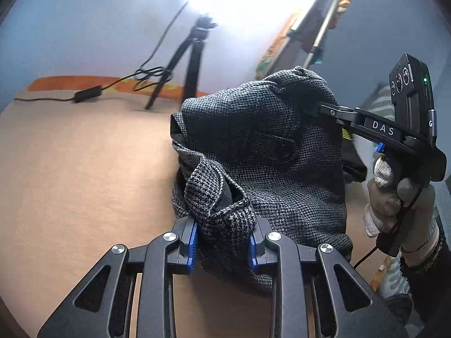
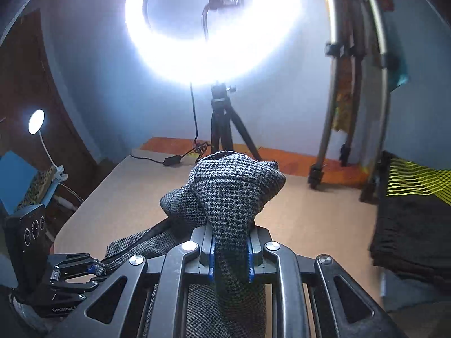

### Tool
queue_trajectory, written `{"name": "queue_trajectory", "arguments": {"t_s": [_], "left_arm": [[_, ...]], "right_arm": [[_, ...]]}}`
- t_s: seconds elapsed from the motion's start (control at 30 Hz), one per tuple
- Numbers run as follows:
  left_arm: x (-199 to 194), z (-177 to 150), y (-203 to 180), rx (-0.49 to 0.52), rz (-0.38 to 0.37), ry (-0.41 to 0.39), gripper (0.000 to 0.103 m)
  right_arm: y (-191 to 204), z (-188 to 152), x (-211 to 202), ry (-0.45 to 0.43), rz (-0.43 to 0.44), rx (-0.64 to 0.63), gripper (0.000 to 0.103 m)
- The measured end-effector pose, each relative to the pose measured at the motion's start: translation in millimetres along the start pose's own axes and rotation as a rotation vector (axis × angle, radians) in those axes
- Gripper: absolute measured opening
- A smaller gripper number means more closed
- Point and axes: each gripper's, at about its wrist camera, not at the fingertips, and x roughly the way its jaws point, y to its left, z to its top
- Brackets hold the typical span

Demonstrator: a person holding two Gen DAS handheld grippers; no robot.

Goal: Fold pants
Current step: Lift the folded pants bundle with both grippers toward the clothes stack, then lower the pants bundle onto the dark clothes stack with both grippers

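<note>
The pants [image 1: 262, 152] are grey houndstooth cloth, bunched and held up above the tan table [image 1: 84, 183]. My left gripper [image 1: 224, 242] is shut on a fold of the pants at their near edge. My right gripper [image 2: 230, 256] is shut on another bunch of the pants [image 2: 234, 191], which bulges up over its blue pads. In the left wrist view the right gripper [image 1: 313, 109] reaches into the cloth from the right, its tips hidden in the fabric. In the right wrist view the left gripper [image 2: 94, 271] shows at lower left, gripping the cloth.
A ring light on a black tripod [image 2: 222, 124] stands at the table's far edge with a cable and adapter [image 2: 172, 160] beside it. A second tripod [image 2: 346, 112] stands at the right. Dark folded clothes with yellow stripes [image 2: 411, 211] lie at the right.
</note>
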Motion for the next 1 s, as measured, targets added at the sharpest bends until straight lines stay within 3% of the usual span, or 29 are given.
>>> {"name": "queue_trajectory", "arguments": {"t_s": [0.57,1.0], "left_arm": [[8.1,9.3,-104.5,0.134,-0.075,-0.026,0.025],[54.1,56.4,-205.0,0.230,-0.174,-0.107,0.025]], "right_arm": [[-46.0,2.3,-102.4,-0.069,-0.101,-0.040,0.015],[-121.8,35.7,-157.5,-0.147,-0.227,-0.038,0.015]]}}
